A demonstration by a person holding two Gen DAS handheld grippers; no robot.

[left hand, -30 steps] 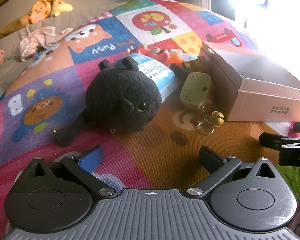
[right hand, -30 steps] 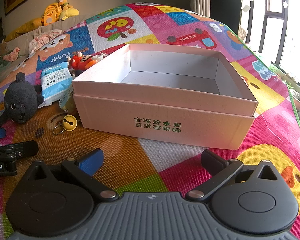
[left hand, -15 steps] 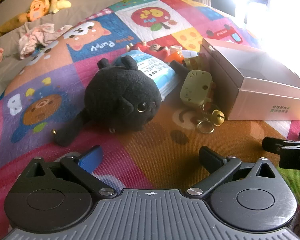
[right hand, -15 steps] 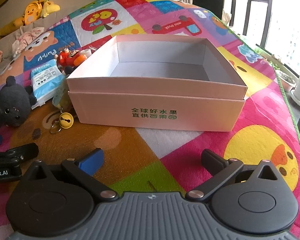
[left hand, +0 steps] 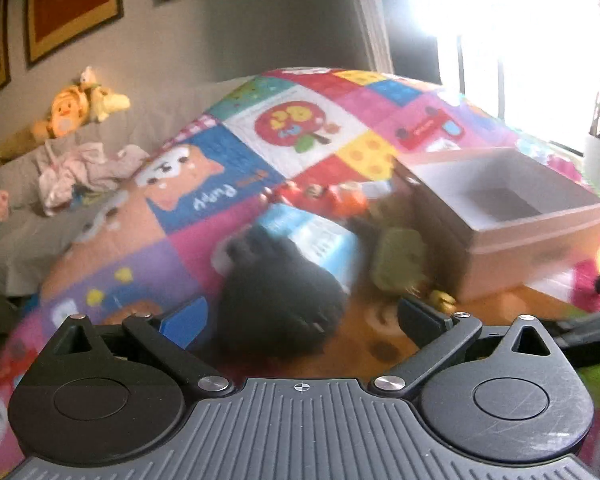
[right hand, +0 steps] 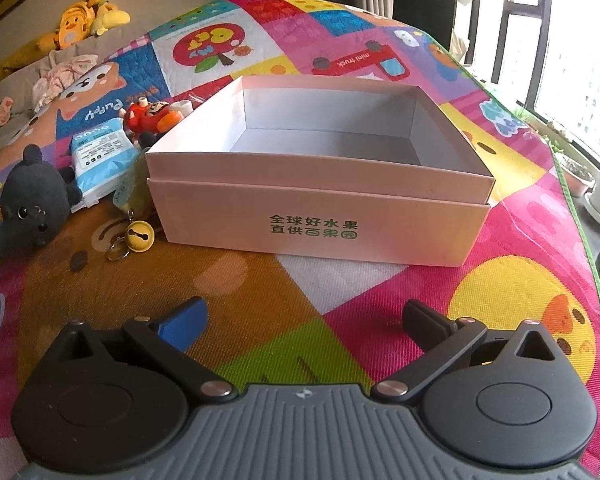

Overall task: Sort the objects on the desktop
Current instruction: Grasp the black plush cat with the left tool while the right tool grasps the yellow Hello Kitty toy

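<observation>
Left wrist view is smeared, but my left gripper (left hand: 300,316) stands with jaws wide and empty, the black plush toy (left hand: 278,304) right between the fingers on the play mat (right hand: 260,280). I should centre on its round body — not the tail — before closing. My right gripper (right hand: 306,318), wide and empty too, faces the empty pink box (right hand: 320,216), just right of the bell keychain (right hand: 138,236) and tissue pack (right hand: 100,156).

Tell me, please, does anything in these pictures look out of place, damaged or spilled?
Nothing looks damaged or spilled. The pink box sits upright and empty, and the black plush, tissue pack, red toy and bell keychain lie crowded beside it. The left wrist view is motion-blurred.
</observation>
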